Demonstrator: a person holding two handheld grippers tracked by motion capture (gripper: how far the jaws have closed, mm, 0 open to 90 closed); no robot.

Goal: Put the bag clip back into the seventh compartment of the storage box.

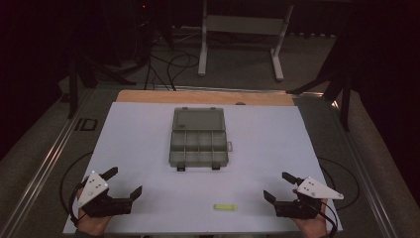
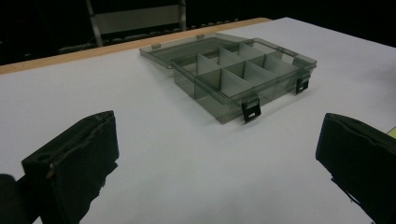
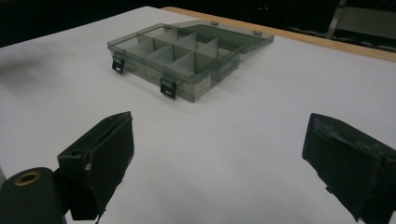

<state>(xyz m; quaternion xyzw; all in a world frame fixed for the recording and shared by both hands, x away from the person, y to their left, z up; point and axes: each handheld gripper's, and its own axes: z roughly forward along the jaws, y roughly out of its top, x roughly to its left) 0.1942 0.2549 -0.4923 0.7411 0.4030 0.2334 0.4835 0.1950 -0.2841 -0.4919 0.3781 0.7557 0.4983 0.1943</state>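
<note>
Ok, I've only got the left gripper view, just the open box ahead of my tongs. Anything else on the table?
Observer: Yes, a small yellow-green stick lies nearer you than the box, just left of the right tongs.
Operator: Are those tongs open?
Observer: Open, holding nothing.
Operator: Anything on the box's far side from me?
Observer: A small white label on its right wall.
</note>
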